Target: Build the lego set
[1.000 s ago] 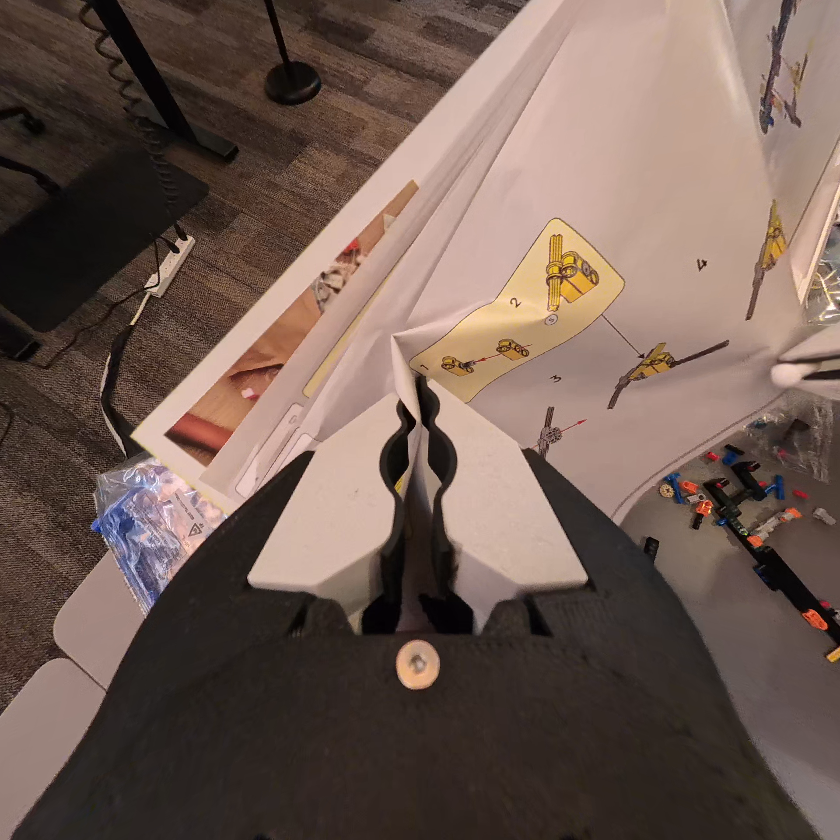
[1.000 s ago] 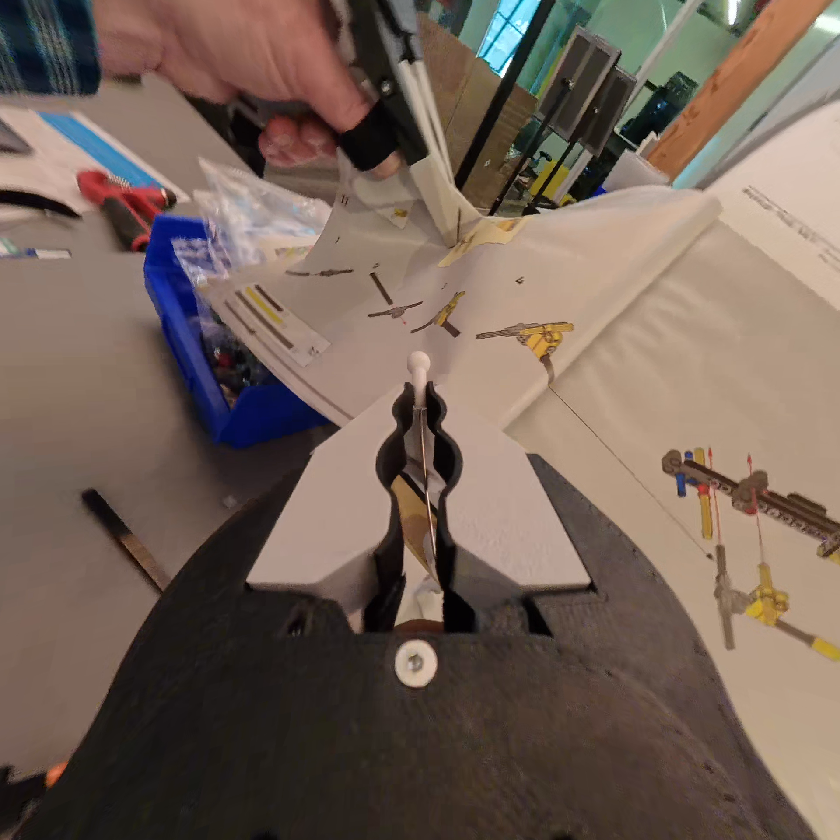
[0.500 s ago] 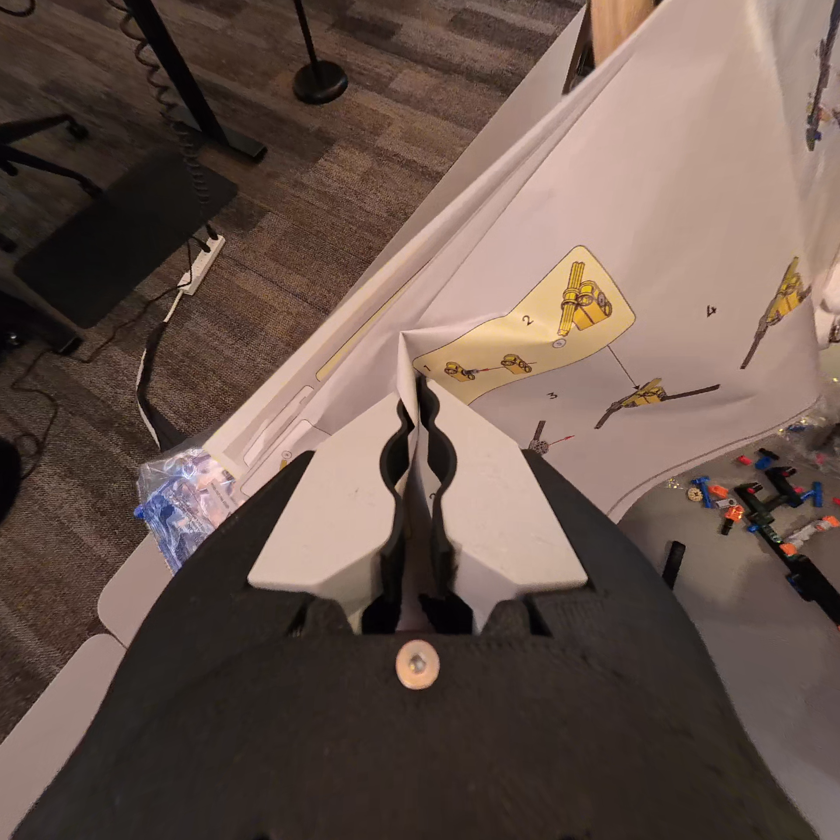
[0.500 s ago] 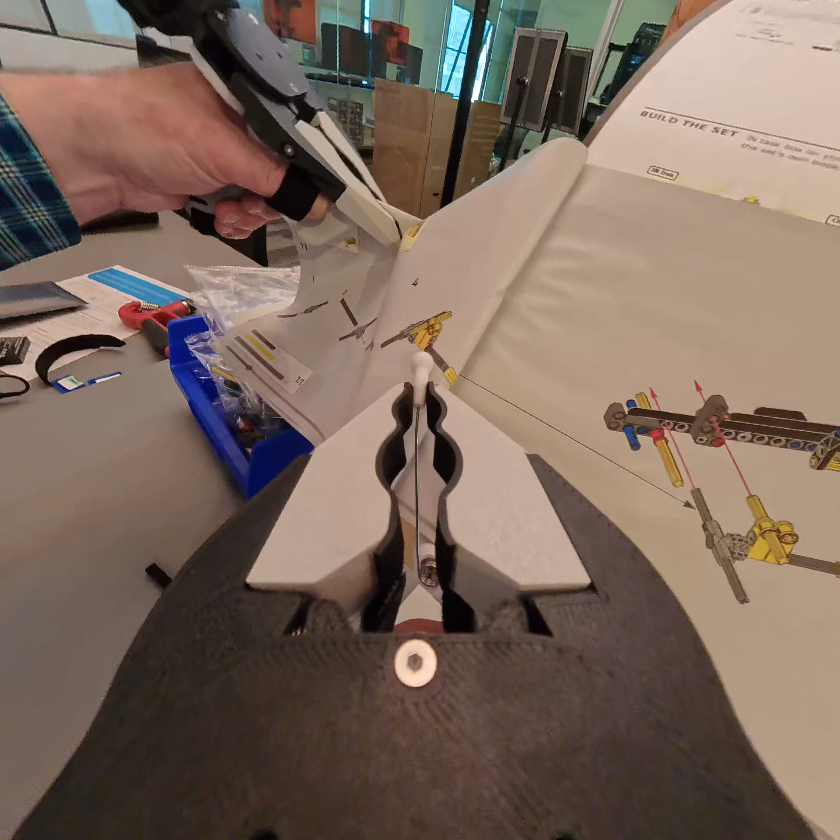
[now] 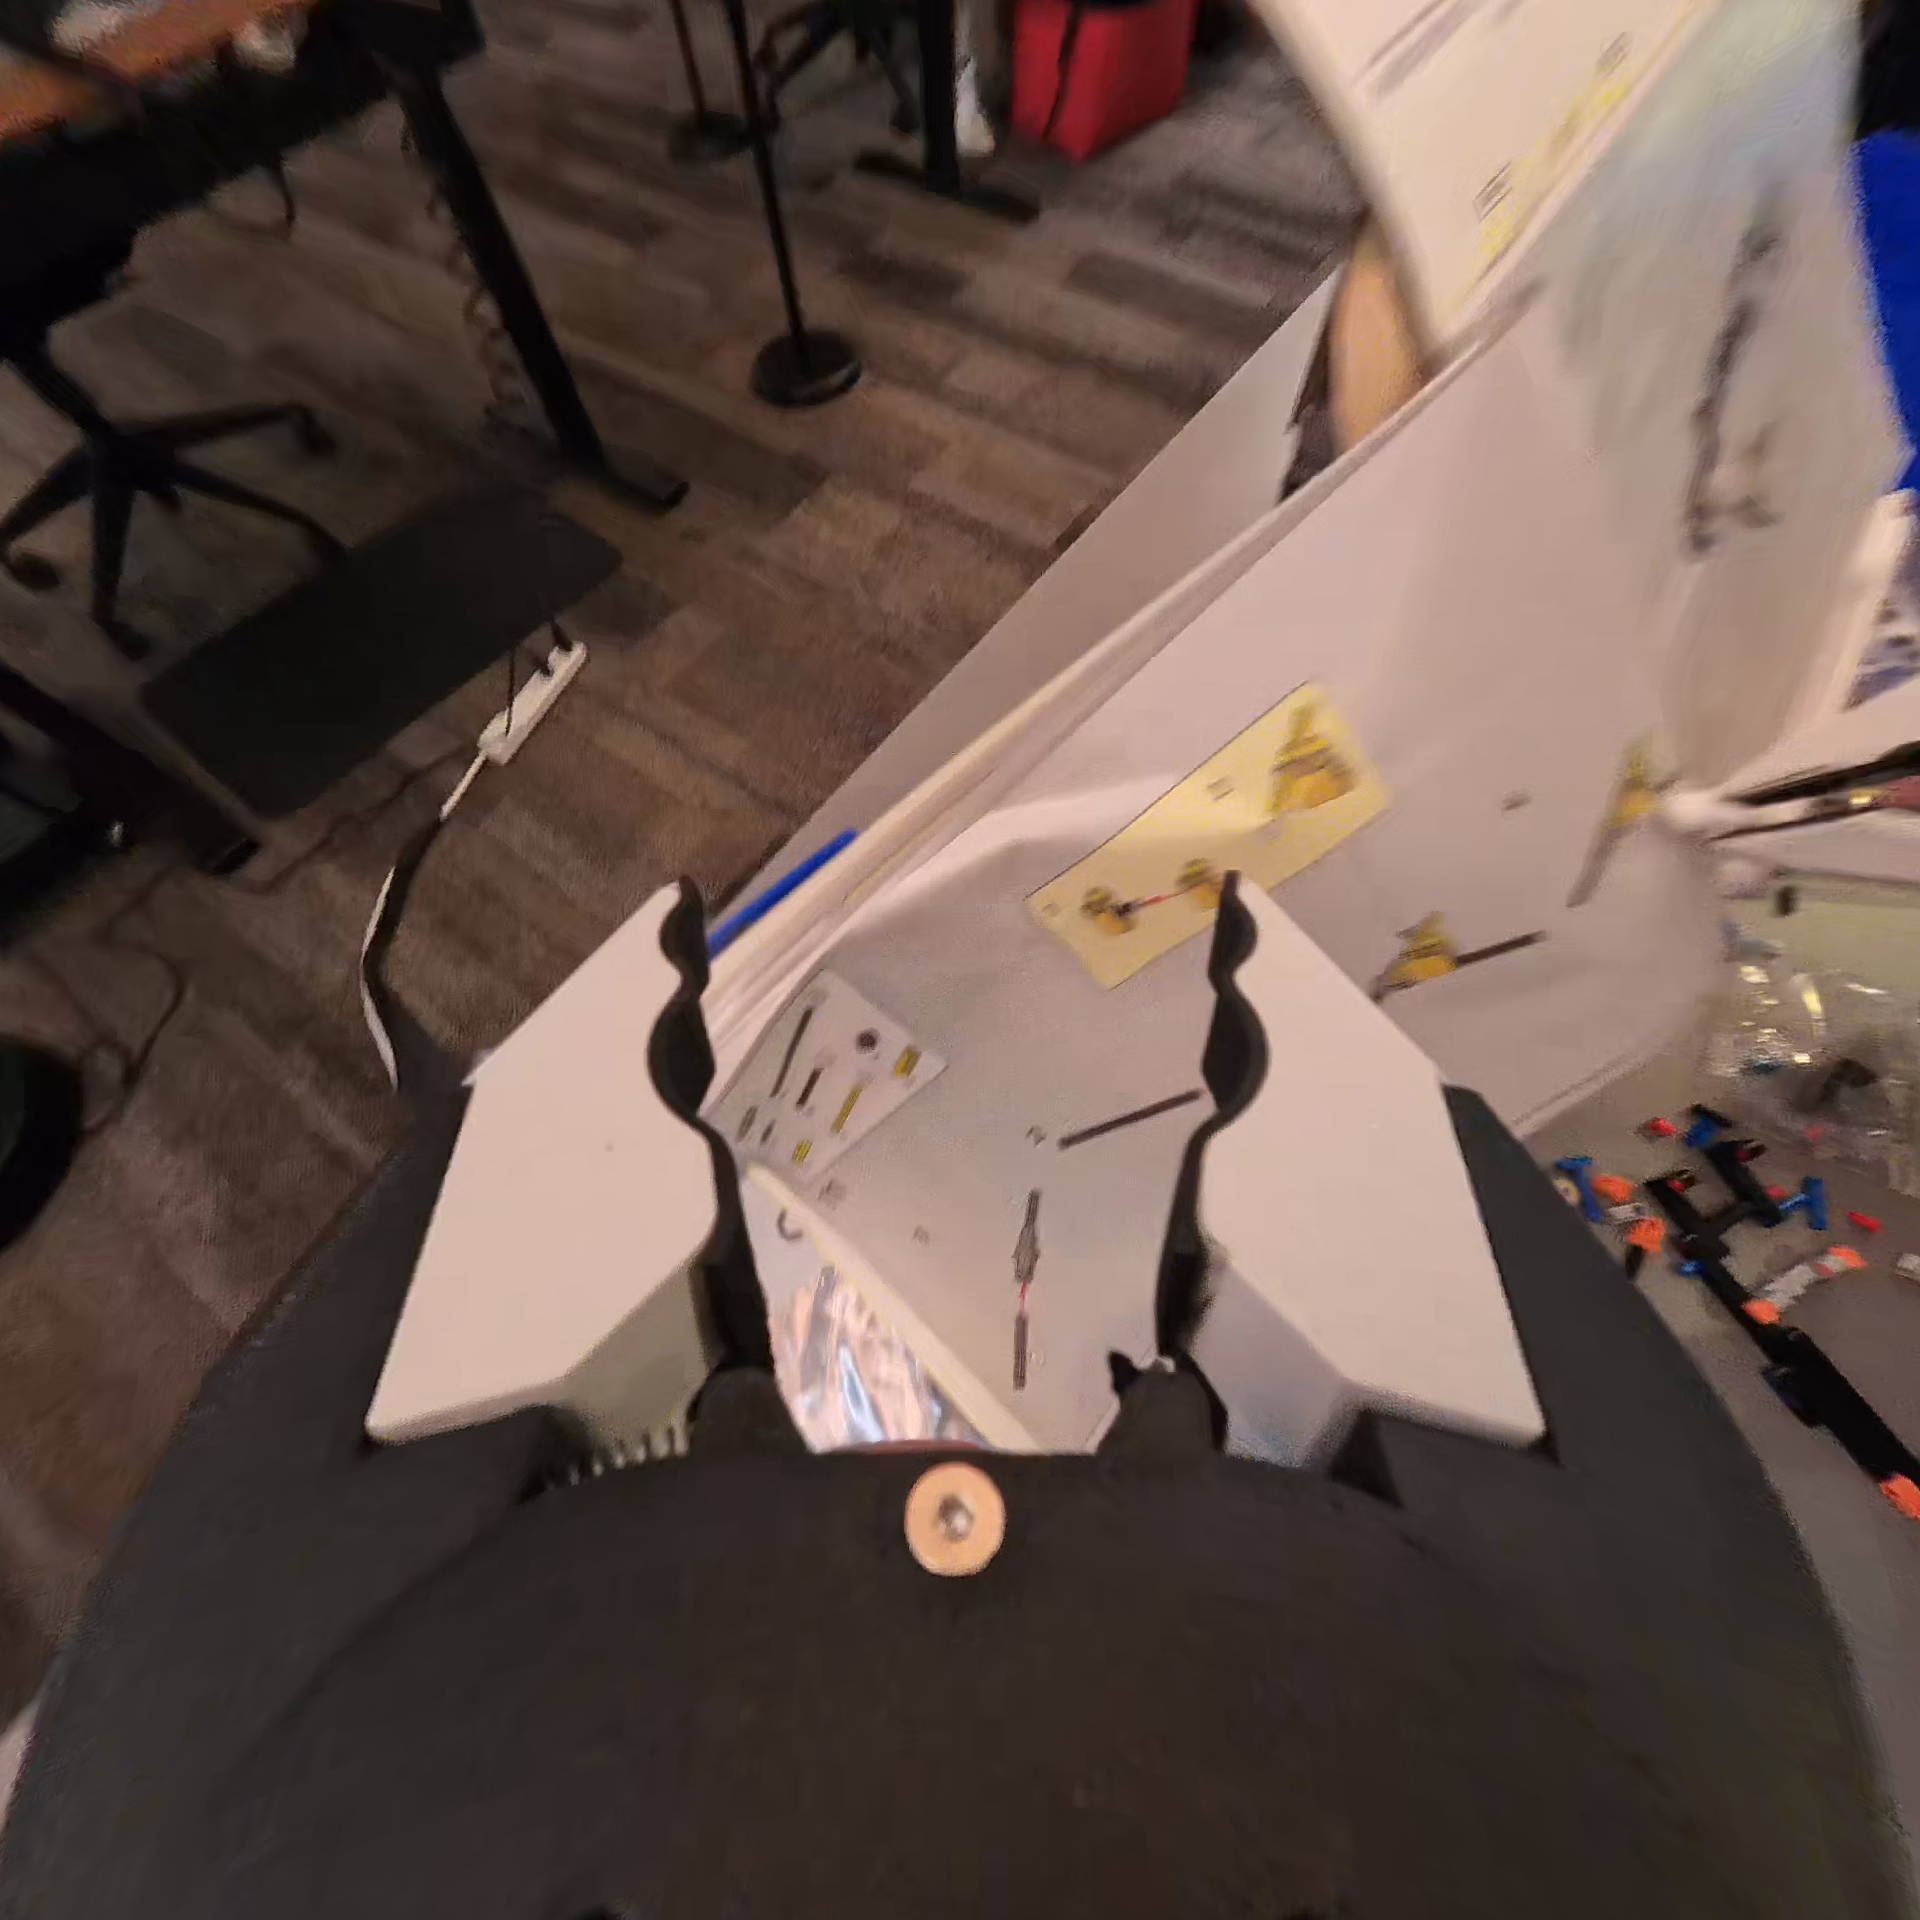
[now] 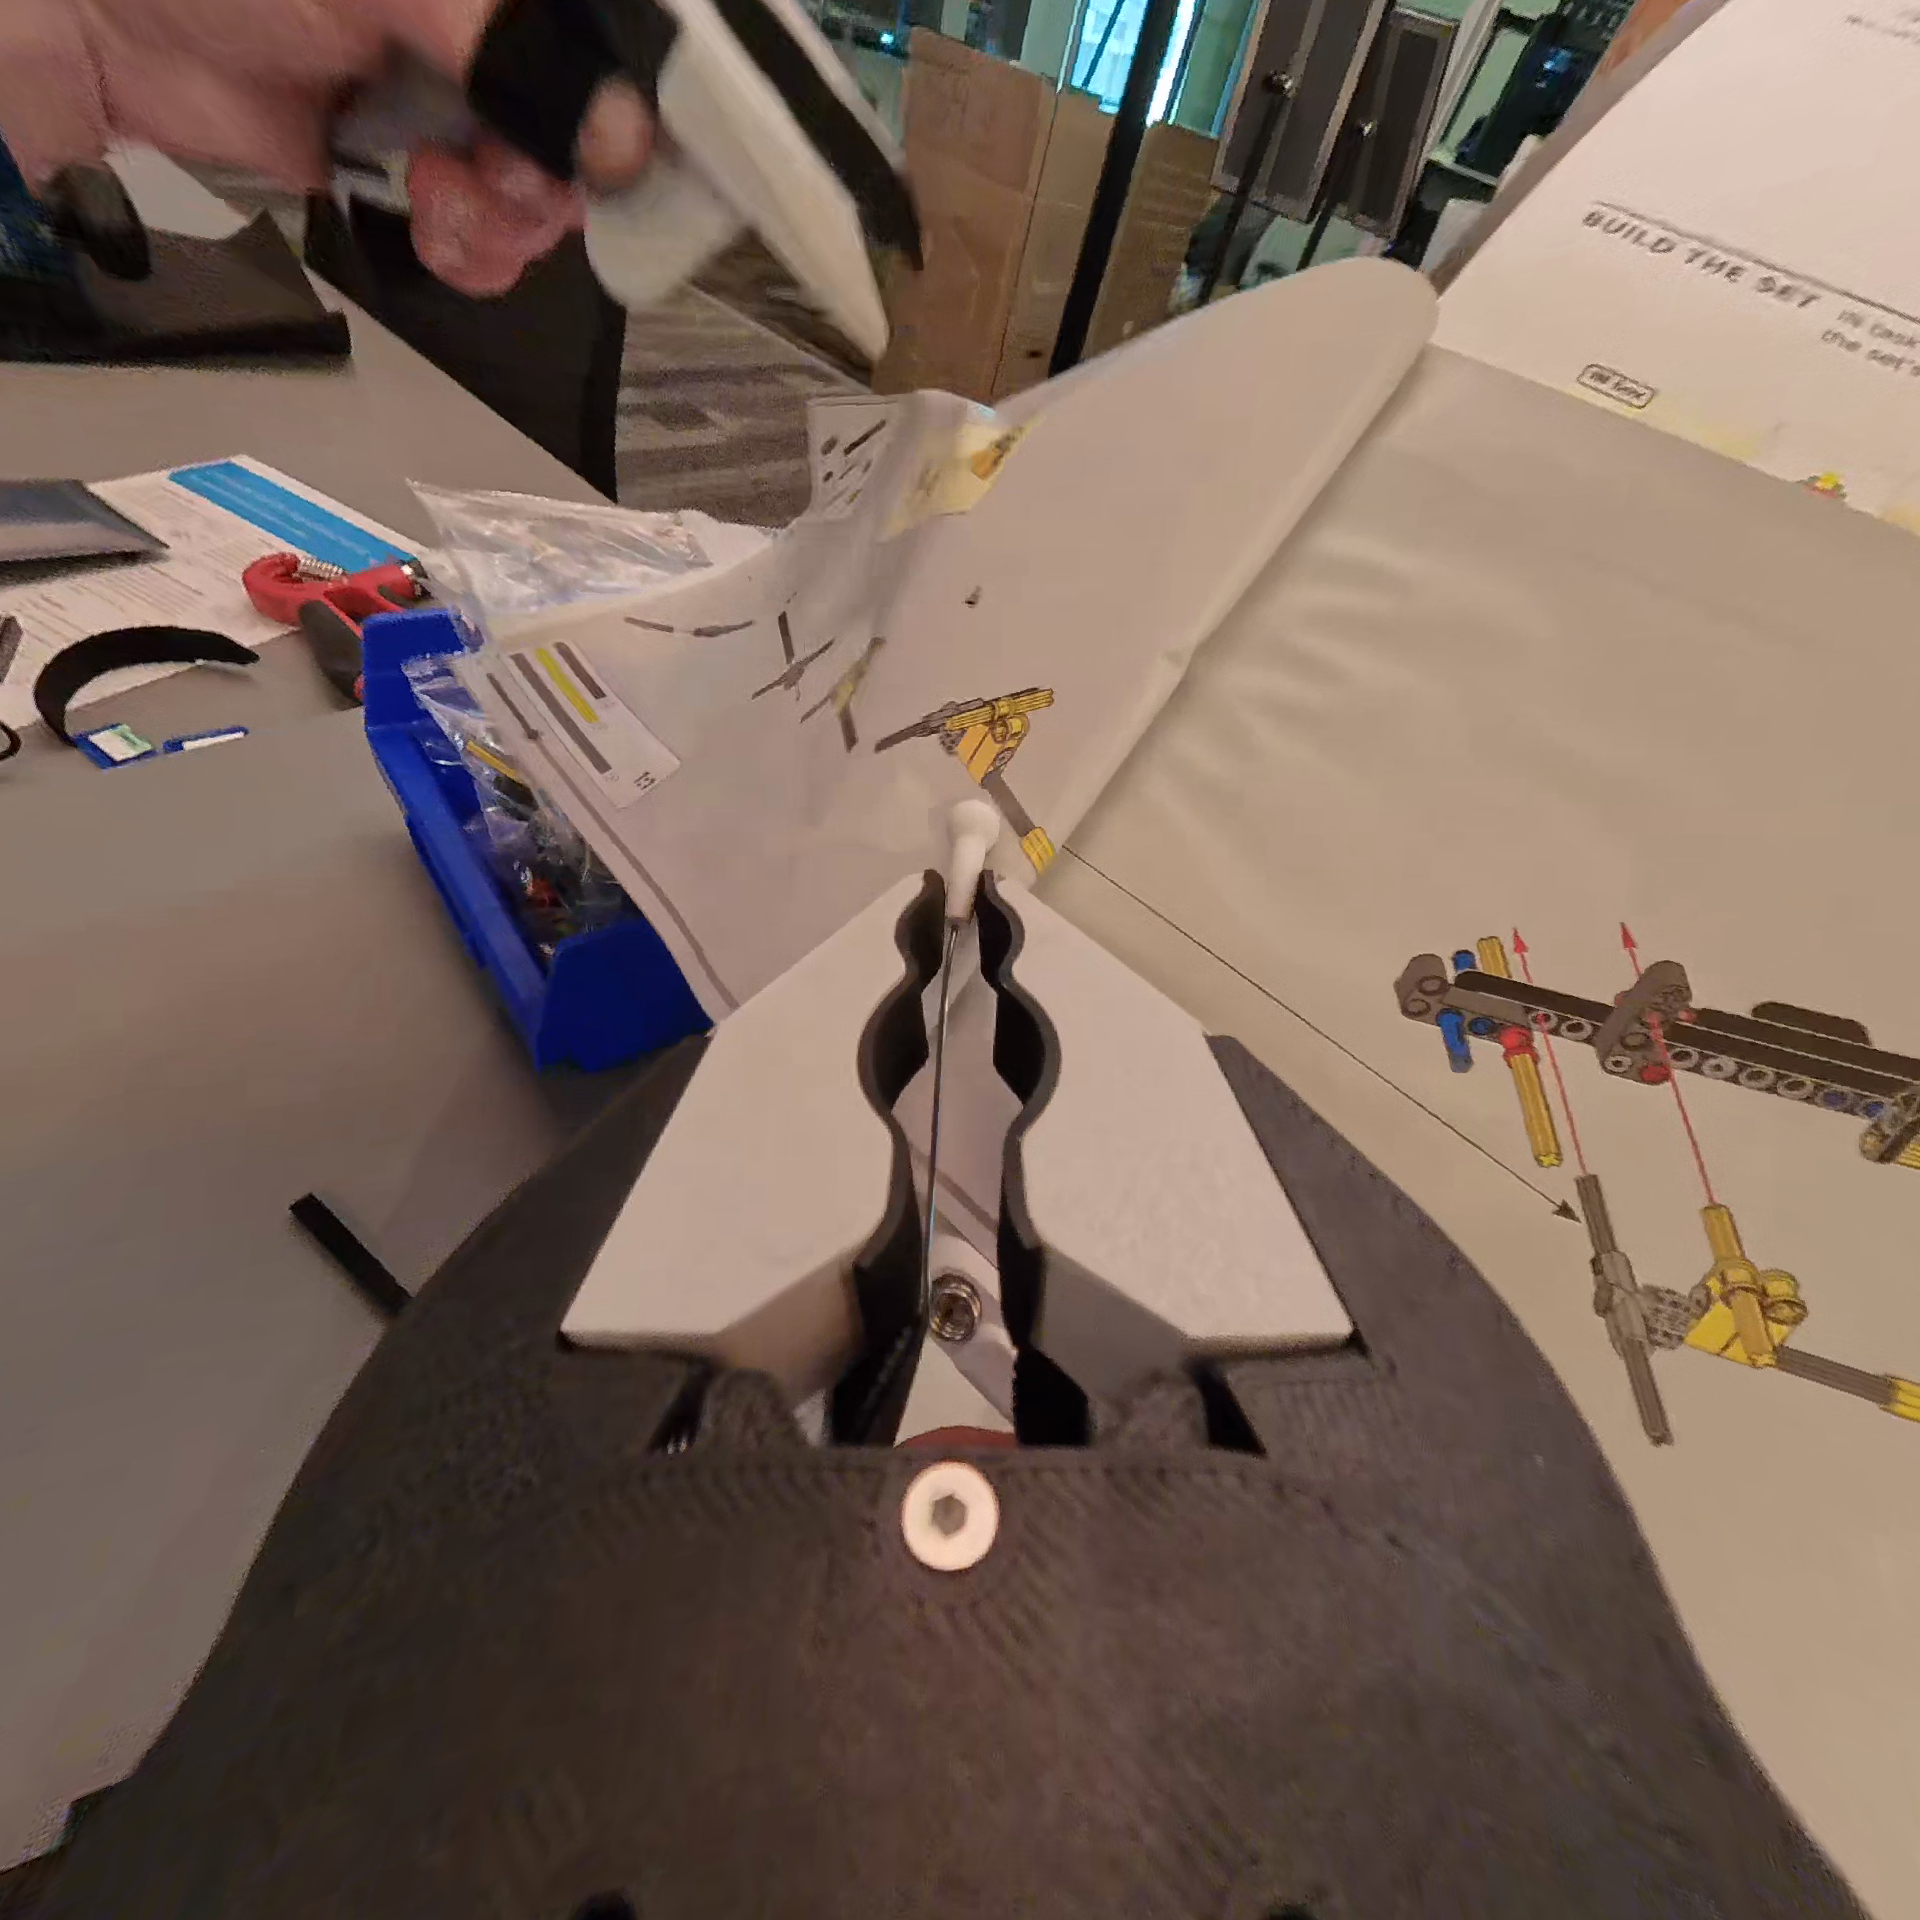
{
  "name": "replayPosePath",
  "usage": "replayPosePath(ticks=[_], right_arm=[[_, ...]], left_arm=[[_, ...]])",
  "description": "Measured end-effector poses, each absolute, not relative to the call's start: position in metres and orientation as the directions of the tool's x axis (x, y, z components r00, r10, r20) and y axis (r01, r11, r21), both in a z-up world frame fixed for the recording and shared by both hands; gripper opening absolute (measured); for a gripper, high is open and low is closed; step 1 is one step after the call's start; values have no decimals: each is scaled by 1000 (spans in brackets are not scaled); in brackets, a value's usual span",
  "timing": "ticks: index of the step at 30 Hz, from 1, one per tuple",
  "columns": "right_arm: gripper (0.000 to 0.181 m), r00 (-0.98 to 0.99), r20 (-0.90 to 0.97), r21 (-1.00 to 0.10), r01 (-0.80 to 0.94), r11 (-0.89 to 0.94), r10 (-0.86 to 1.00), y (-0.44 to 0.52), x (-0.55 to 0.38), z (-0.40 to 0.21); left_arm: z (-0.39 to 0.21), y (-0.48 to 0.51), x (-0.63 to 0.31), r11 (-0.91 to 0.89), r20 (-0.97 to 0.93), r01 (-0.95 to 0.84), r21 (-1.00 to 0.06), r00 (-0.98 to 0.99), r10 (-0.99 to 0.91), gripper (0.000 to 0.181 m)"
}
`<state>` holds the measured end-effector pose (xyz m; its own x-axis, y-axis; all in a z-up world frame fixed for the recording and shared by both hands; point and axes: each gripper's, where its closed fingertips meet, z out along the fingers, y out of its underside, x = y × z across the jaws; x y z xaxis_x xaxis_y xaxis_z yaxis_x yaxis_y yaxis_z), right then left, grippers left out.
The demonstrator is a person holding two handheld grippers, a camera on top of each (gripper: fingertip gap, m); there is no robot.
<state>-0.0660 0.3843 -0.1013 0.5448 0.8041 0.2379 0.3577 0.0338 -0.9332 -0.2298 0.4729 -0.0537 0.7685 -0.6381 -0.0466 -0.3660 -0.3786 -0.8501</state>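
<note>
The open instruction booklet [image 5: 1403,582] stands up from the grey table, its turned page [image 6: 935,665] curling over. My left gripper [image 5: 956,904] is open, above that page's corner and not holding it. It also shows in the right wrist view [image 6: 727,187], held by a hand at the top left. My right gripper [image 6: 961,894] is shut on a thin tool with a white tip [image 6: 971,831], which rests against the page near a yellow drawing. Loose lego pieces [image 5: 1725,1216] lie on the table to the right.
A blue bin [image 6: 499,935] with bagged parts stands left of the booklet, under a clear plastic bag [image 6: 551,551]. A red tool [image 6: 332,592], papers [image 6: 208,520] and a black strip [image 6: 343,1247] lie on the table. The floor [image 5: 520,935] drops away beyond the table edge.
My left gripper has opened and let go of the page corner, then lifted away. The page has dropped lower. My right gripper stays shut on the white-tipped tool.
</note>
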Motion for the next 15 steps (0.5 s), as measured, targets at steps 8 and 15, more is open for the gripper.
replayPosePath(ticks=[8,15], right_arm=[[4,536,254,-930,365,50,805,383,-67,-103],[4,521,249,-930,364,51,816,380,-66,-103]], left_arm=[[-76,482,-140,-337,-41,-681,-651,475,-879,115],[-91,476,-150,-428,207,-739,-520,377,-903,28]])
